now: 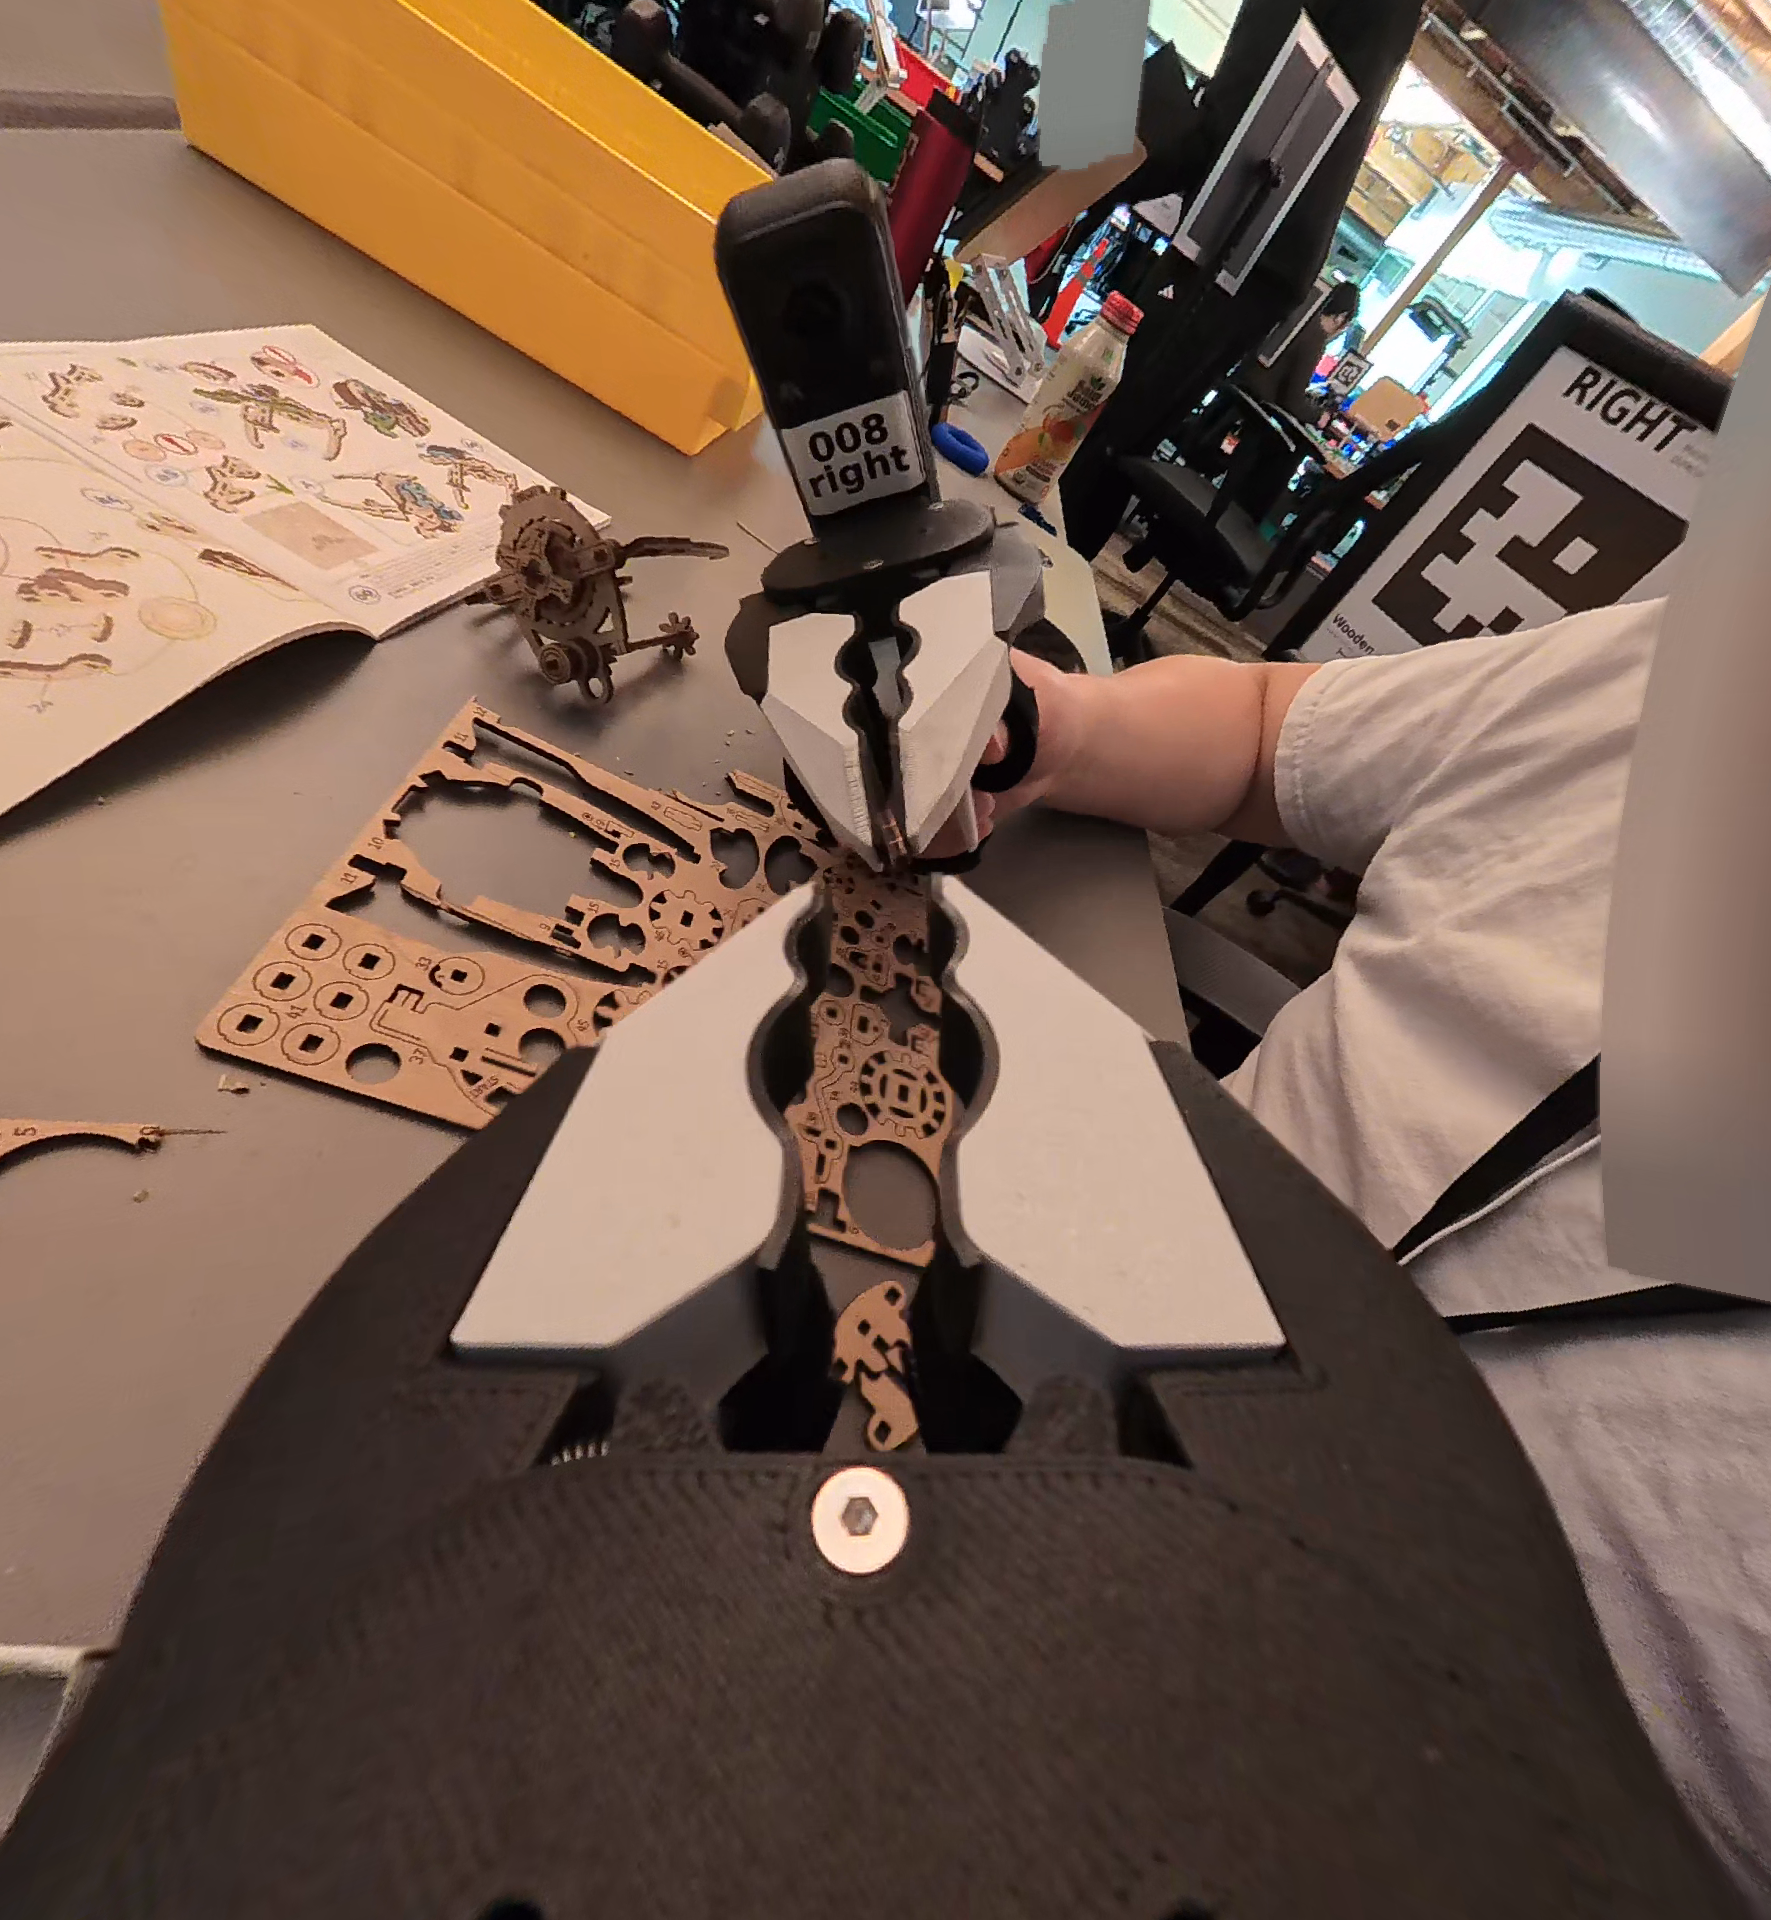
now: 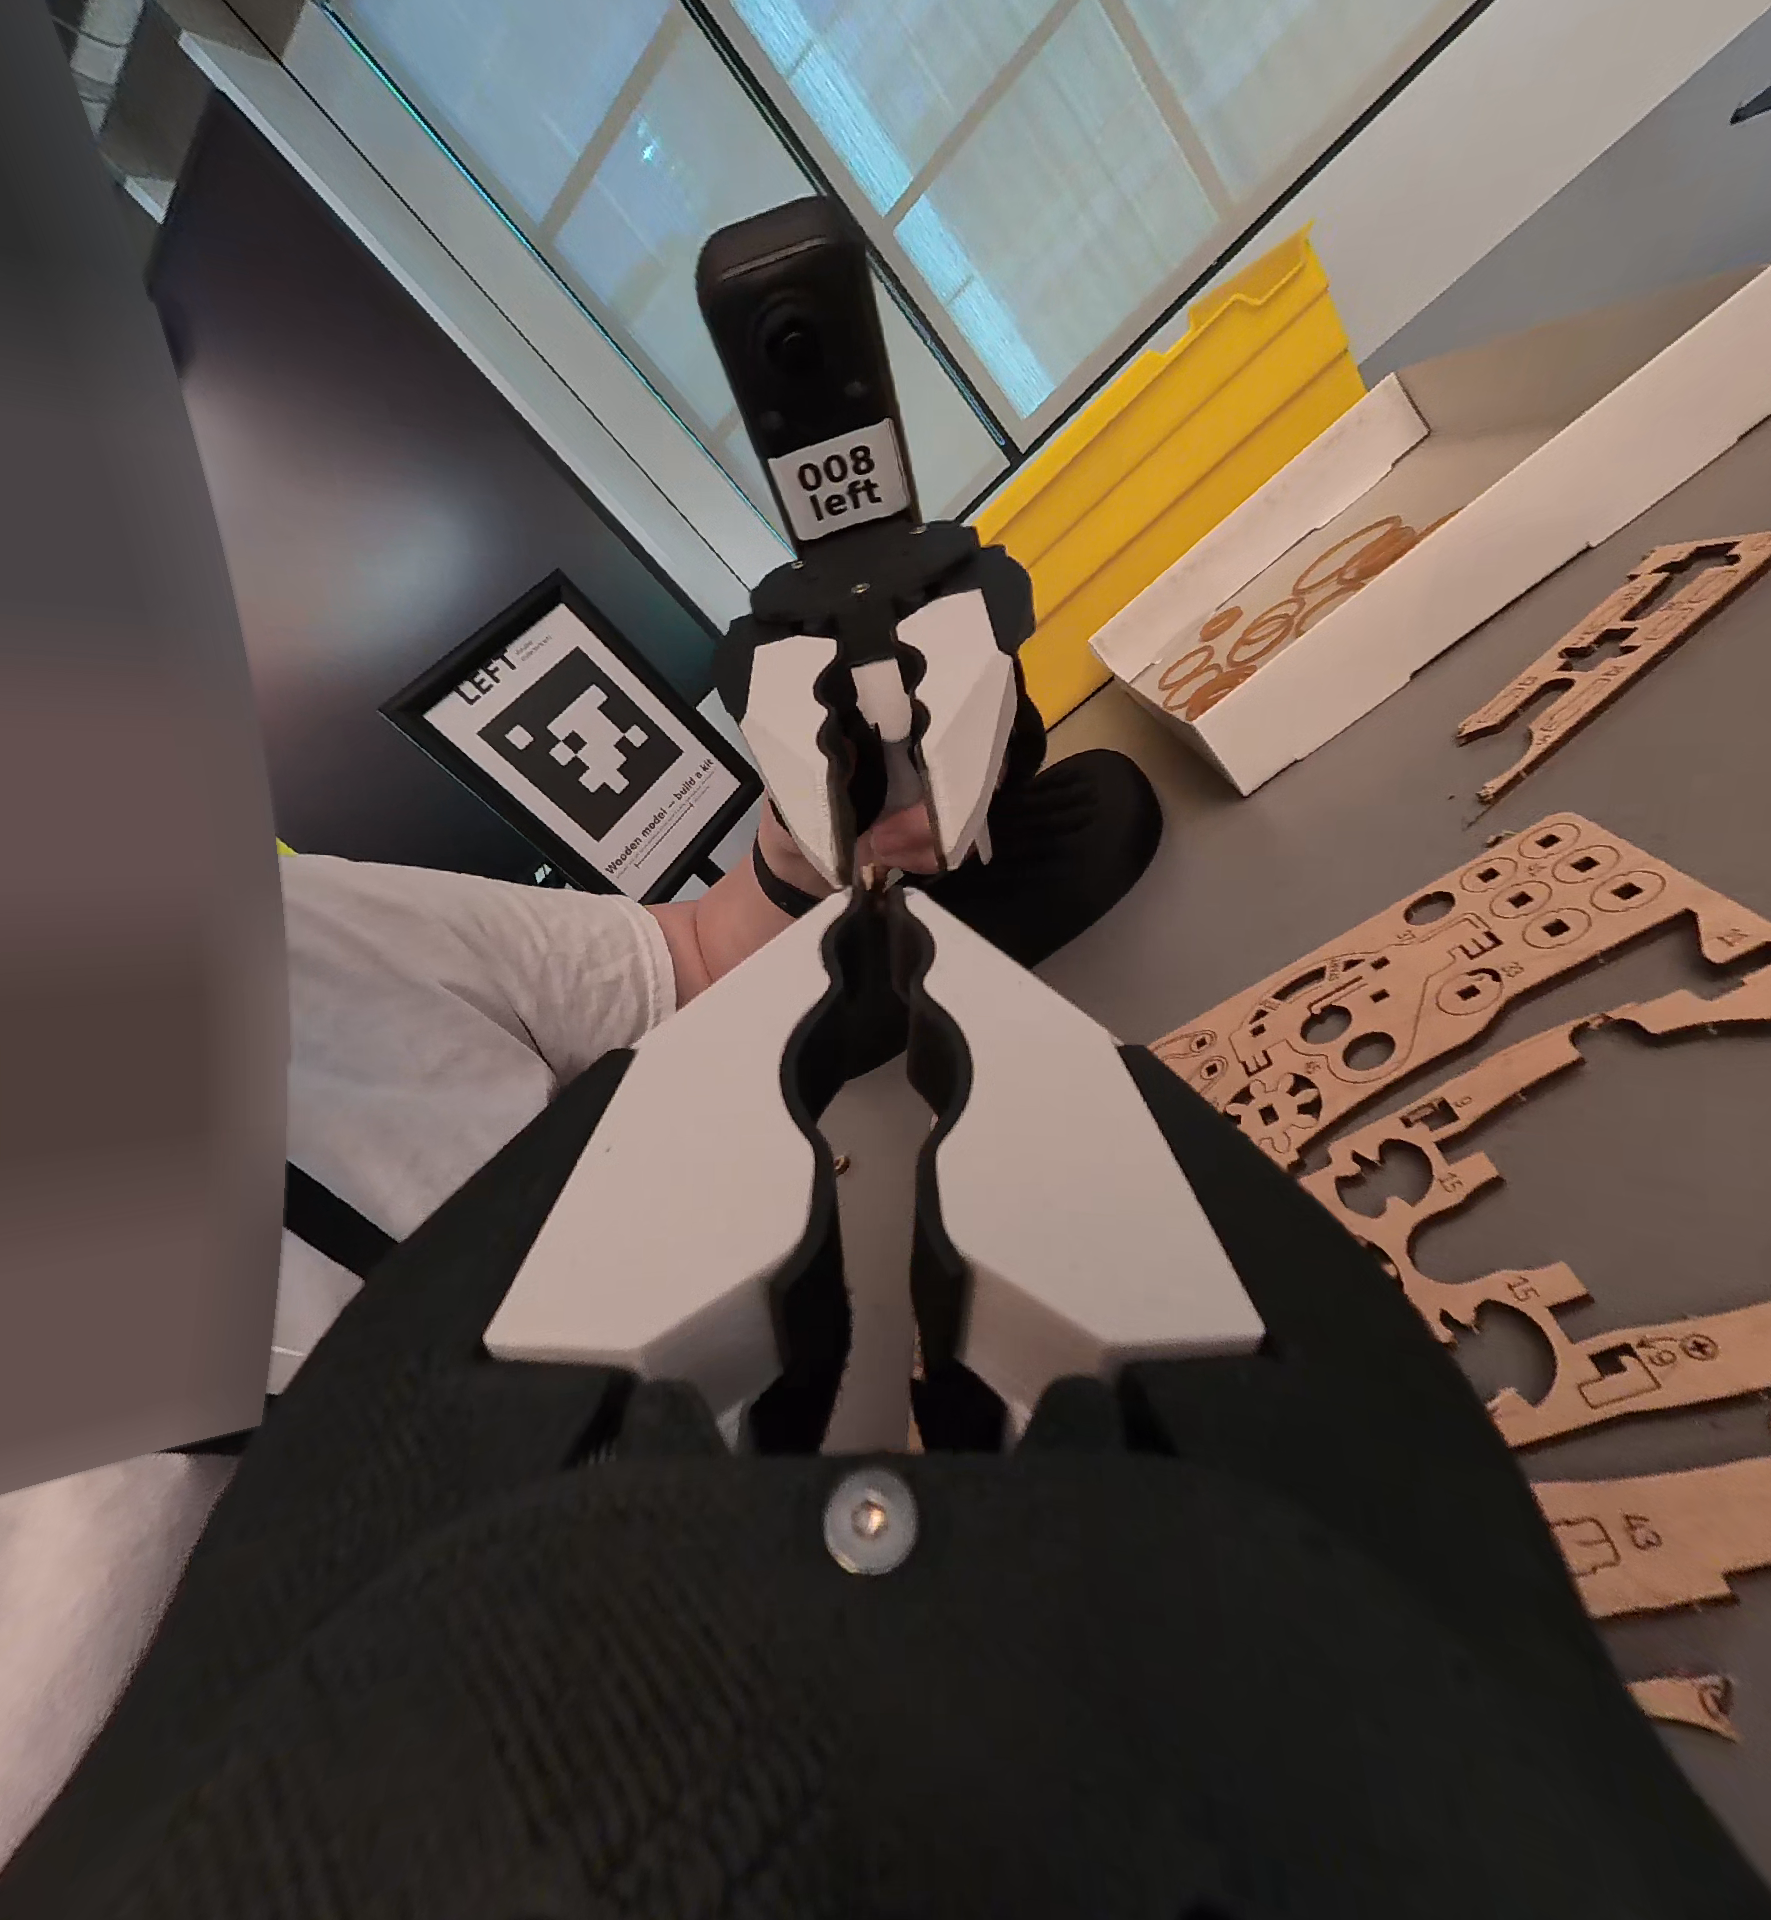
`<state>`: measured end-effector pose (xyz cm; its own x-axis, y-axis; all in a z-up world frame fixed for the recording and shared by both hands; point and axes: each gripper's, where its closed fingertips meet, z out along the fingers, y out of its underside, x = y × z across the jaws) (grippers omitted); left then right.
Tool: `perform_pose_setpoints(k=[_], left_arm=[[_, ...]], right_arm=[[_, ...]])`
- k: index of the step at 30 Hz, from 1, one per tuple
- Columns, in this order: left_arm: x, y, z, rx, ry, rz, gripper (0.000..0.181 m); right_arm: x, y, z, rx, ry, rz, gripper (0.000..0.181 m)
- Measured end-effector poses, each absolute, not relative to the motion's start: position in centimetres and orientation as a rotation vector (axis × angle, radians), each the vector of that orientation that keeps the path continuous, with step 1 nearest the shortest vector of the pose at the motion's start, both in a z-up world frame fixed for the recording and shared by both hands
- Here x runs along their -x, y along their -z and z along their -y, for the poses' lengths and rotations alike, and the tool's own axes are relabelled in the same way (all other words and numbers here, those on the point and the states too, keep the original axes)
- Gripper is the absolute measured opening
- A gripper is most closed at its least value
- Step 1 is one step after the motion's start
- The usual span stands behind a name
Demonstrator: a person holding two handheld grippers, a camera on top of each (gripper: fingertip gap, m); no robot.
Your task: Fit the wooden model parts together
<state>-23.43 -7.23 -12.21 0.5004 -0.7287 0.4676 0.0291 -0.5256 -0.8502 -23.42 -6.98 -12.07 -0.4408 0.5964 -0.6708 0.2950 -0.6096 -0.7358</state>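
While the two tips meet nose to nose above the counter [image 1: 237, 665], the booklet [image 1: 133, 499] lies far left, the dark model [image 1: 559, 592] just beside its edge. Below them, the sheet [image 1: 507, 935] lies flat, open counter to its left. Left gripper [image 1: 876, 883]: fingers nearly together, what they pinch I cannot tell. Right gripper [image 2: 876, 899]: closed on a tiny wooden part [image 1: 893, 836] at the counter's right edge.
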Motion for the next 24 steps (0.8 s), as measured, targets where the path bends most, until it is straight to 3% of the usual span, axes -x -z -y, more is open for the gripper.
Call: perform_pose_setpoints(k=[24], left_arm=[[22.77,12.43,7.60,1.881,1.197,-0.567,0.002]], right_arm=[[23.80,12.49,7.78,1.490,-2.086,1.334,0.000]])
